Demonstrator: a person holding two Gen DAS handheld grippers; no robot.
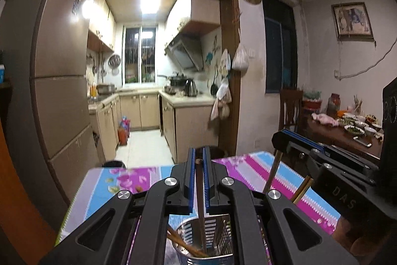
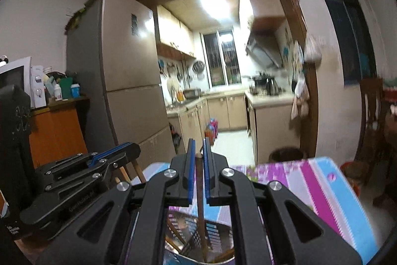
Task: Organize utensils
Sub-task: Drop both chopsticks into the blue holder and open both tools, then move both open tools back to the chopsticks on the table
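Observation:
My left gripper [image 1: 198, 160] is shut on a brown chopstick [image 1: 200, 193] held upright, its lower end inside a shiny metal utensil holder [image 1: 206, 244] below the fingers. More chopsticks [image 1: 183, 244] lean inside the holder. My right gripper [image 2: 197, 155] is shut on another brown chopstick [image 2: 200, 203], its lower end in the same holder [image 2: 198, 237]. In the left wrist view the right gripper [image 1: 282, 138] stands at right with its chopstick [image 1: 273, 173] hanging down. In the right wrist view the left gripper [image 2: 129, 148] stands at left.
The holder stands on a table with a pink, blue and purple flowered cloth [image 1: 248, 165]. A tall fridge [image 1: 57, 66] stands at left, the kitchen doorway straight ahead. A dining table with dishes [image 1: 347, 128] and a wooden chair [image 1: 290, 106] are at right. An orange cabinet [image 2: 57, 131] is at left.

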